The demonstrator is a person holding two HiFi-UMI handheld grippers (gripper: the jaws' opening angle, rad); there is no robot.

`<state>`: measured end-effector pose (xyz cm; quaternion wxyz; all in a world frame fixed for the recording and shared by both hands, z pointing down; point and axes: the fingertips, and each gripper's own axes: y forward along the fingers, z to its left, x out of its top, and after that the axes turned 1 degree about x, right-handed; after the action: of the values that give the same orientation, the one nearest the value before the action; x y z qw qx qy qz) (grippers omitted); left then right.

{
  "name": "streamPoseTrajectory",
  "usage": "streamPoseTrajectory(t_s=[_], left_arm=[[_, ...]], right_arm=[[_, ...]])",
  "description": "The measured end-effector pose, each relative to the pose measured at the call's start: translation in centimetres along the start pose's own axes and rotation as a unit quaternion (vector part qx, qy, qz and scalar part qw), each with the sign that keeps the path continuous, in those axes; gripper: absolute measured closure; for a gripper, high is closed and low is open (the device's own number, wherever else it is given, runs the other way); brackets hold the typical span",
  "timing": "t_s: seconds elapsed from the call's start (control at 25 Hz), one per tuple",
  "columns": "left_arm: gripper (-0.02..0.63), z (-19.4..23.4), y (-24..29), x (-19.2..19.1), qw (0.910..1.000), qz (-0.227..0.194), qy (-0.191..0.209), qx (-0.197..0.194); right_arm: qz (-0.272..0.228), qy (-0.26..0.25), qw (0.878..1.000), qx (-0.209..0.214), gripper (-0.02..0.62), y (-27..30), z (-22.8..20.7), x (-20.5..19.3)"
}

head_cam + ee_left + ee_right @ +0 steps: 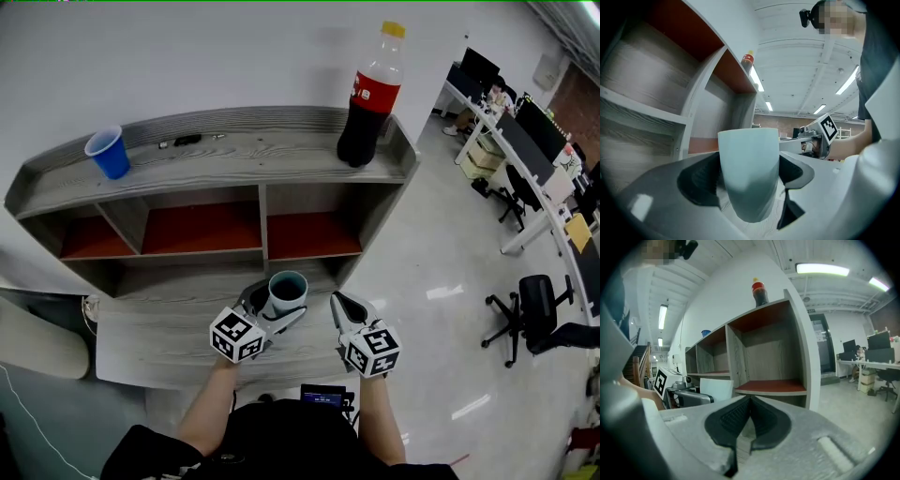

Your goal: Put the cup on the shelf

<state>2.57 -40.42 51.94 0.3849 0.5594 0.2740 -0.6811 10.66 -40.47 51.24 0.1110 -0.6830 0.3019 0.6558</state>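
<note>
Forward, the left gripper holds the cup upright.

Bright ceiling strip lights, floor glare, fisheye edges, near foreground blurred.

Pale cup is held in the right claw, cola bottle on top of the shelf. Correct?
No: the pale cup is in the left claw, not the right. The left gripper view shows it clamped between that claw's jaws; the right claw is shut on nothing. The cola bottle does stand on top of the shelf.
</note>
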Motion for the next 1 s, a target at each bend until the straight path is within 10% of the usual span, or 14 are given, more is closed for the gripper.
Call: streamPoseTrajectory(t_s=[1.0], left_arm=[[0.229, -0.2, 1.5, 0.7, 0.9993, 0.001, 0.01, 0.037]], right_arm=[[-0.006, -0.015, 0.999, 0.042, 0.597, -0.1, -1.6, 1.3]])
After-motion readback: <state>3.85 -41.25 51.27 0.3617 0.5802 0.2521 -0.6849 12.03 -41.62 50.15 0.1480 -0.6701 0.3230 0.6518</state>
